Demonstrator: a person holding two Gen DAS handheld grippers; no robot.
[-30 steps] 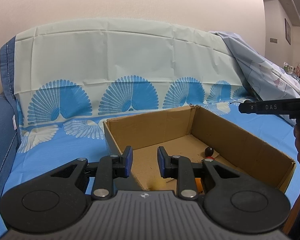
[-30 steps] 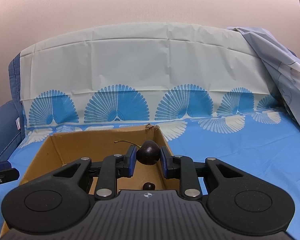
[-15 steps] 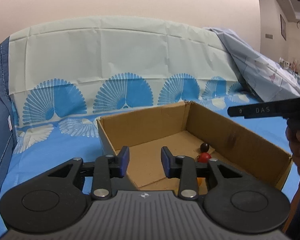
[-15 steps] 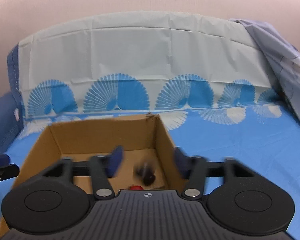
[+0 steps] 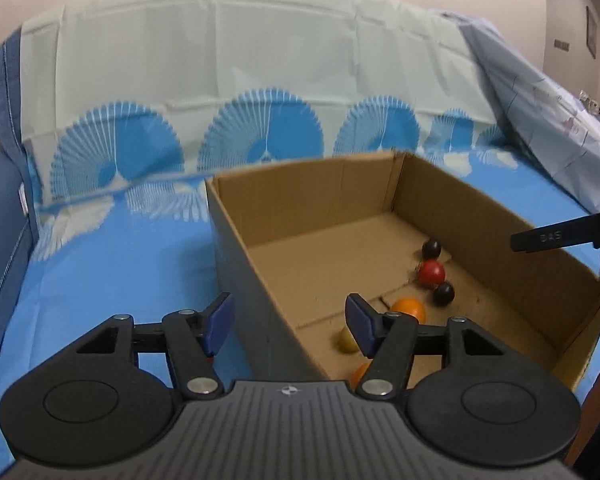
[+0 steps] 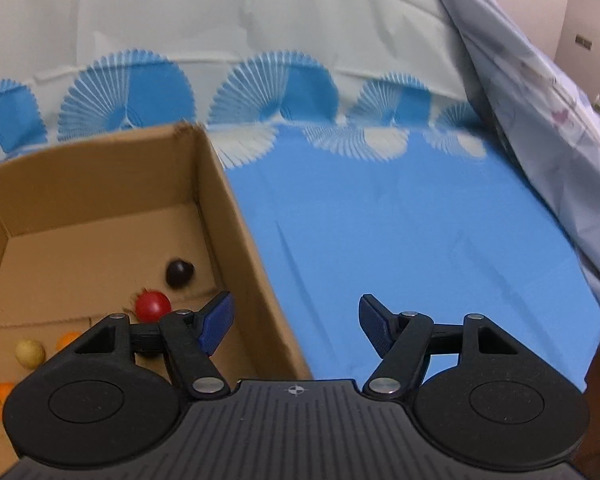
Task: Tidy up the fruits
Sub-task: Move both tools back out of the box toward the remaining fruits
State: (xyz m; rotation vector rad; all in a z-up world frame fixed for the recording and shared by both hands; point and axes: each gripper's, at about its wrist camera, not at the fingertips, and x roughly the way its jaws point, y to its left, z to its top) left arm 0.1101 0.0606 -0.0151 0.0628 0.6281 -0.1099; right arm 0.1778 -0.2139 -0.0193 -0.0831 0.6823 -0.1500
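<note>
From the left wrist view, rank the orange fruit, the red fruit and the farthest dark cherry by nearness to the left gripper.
1. Orange fruit, just beyond the left gripper's right finger.
2. Red fruit, farther back, toward the right wall.
3. Dark cherry, farthest, behind the red fruit.

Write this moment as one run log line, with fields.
left gripper: open, opening, empty | right gripper: open, empty | cardboard box: holds fruits | red fruit: inside box

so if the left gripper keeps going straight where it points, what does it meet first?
Likely the box: its near left wall runs up between the open fingers of the left gripper. Nothing else shows in front of it, though depth is hard to judge.
</note>
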